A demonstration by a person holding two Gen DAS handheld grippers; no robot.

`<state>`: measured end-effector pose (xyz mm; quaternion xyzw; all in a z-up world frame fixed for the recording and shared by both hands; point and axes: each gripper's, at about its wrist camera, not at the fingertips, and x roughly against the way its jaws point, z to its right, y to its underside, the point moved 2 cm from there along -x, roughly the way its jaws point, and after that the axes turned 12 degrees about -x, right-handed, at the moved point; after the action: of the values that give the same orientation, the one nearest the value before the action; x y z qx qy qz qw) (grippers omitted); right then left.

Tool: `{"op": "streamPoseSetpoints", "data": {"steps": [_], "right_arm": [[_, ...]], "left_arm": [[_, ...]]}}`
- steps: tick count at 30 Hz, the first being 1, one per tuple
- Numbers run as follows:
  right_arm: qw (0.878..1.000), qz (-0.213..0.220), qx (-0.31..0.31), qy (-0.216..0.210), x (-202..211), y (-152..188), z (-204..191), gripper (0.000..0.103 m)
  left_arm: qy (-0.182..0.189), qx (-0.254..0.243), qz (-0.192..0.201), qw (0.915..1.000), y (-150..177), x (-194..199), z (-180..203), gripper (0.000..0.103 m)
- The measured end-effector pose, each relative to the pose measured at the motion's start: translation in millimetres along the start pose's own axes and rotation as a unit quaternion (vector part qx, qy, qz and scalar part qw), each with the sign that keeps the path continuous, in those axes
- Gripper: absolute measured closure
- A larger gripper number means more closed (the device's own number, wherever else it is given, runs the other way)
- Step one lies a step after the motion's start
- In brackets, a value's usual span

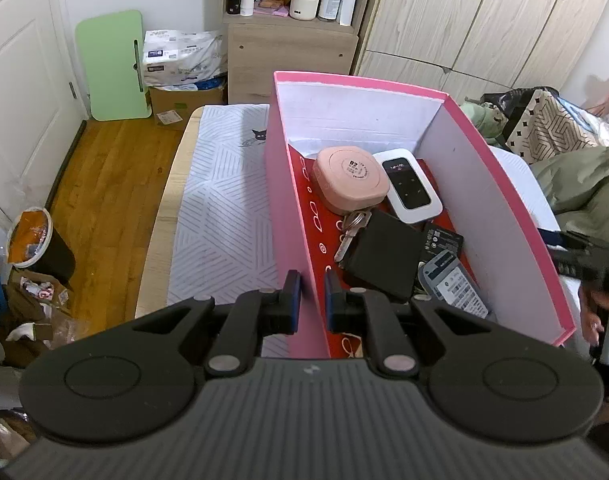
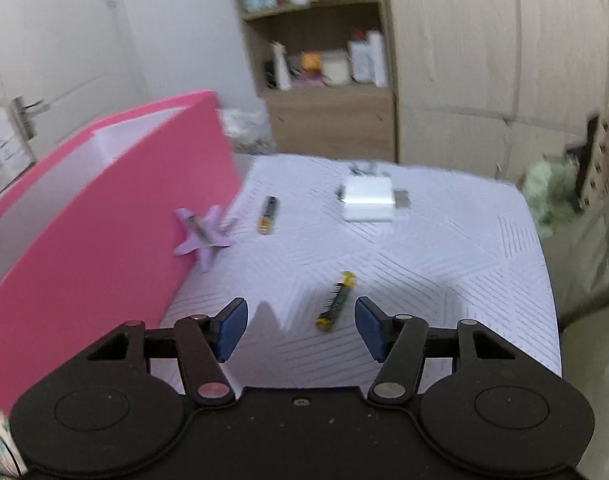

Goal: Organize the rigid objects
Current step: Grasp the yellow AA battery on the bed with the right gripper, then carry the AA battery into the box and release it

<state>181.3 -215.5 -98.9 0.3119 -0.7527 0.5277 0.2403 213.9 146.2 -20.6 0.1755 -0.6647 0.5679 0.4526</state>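
Mostly matt card and plastic in my two views.

I see the pink box (image 1: 504, 208) as smooth matt cardboard, white paper inside; the key (image 1: 350, 236) is shiny metal, the white router (image 1: 412, 184) glossy plastic. My gripper pads (image 2: 234, 328) look like matt blue rubber, the table cover (image 2: 444, 240) like lined cloth.

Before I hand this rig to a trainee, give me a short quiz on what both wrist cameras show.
1. True or false: the left gripper straddles the pink box wall.
2. Which lies nearest the open right gripper? A) battery B) white charger C) purple star
3. Fill in: beside the white pocket router in the box sits a pink ___ case.

Key: 1 true; 2 A; 3 rounded
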Motion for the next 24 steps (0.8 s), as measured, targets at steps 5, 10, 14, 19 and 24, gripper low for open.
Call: {"op": "streamPoseSetpoints", "data": {"steps": [5, 10, 14, 19, 24], "right_arm": [[0.999, -0.007, -0.013, 0.038, -14, -9, 6, 0.08], [0.998, -0.002, -0.05, 0.026, -9, -4, 14, 0.091], [0.996, -0.005, -0.087, -0.01, 0, -3, 19, 0.091], [0.996, 0.016, -0.078, -0.04, 20, -13, 8, 0.091], [0.993, 0.048, -0.05, -0.099, 53, -32, -20, 0.091]], "left_arm": [[0.007, 0.018, -0.002, 0.9998, 0, 1, -4, 0.092], [0.002, 0.02, -0.008, 0.9998, -2, 0, -3, 0.092], [-0.004, 0.013, -0.017, 0.9998, -6, 0, 0, 0.092], [-0.012, 0.016, -0.013, 0.9997, -6, -1, 3, 0.092], [-0.009, 0.022, -0.016, 0.9996, -5, 0, 0, 0.092]]}}
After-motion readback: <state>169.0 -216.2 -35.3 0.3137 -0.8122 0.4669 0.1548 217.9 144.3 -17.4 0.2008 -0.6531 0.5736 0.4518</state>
